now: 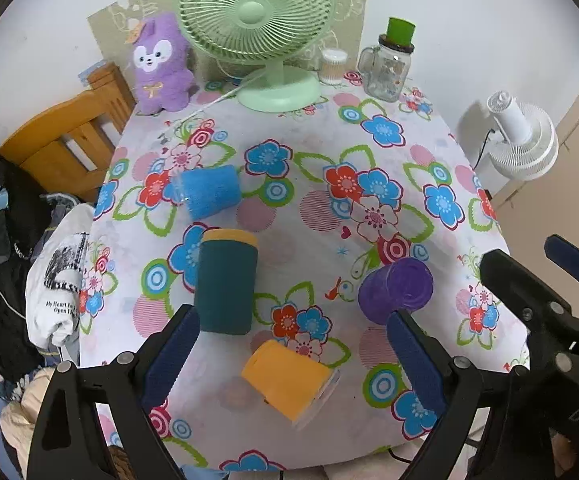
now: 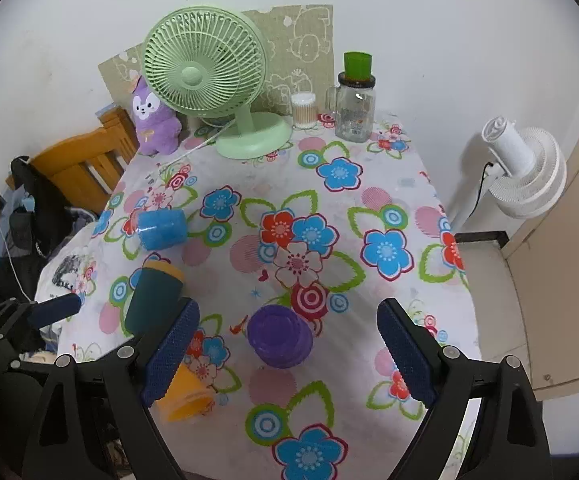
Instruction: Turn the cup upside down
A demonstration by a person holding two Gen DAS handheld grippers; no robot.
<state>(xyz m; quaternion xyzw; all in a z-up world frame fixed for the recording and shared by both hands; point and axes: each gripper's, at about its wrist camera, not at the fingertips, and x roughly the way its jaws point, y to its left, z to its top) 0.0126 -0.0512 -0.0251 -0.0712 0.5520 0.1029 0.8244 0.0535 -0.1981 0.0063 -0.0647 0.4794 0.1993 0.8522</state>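
Observation:
Several cups rest on the floral tablecloth (image 1: 289,128). A blue cup (image 1: 207,192) (image 2: 161,229) lies on its side at the left. A dark teal cup with a yellow end (image 1: 226,282) (image 2: 154,294) stands near the left front. A yellow cup (image 1: 287,378) (image 2: 183,396) lies on its side at the front. A purple cup (image 1: 397,288) (image 2: 279,336) stands bottom up. My left gripper (image 1: 291,354) is open above the yellow cup. My right gripper (image 2: 287,354) (image 1: 561,264) is open and empty, just above the purple cup.
At the table's back stand a green desk fan (image 1: 267,28), a purple plush toy (image 1: 159,66), a cotton-swab tub (image 1: 332,65) and a glass jar with a green cap (image 1: 389,66). A wooden chair (image 1: 65,140) with clothes is left. A white fan (image 1: 521,136) stands right.

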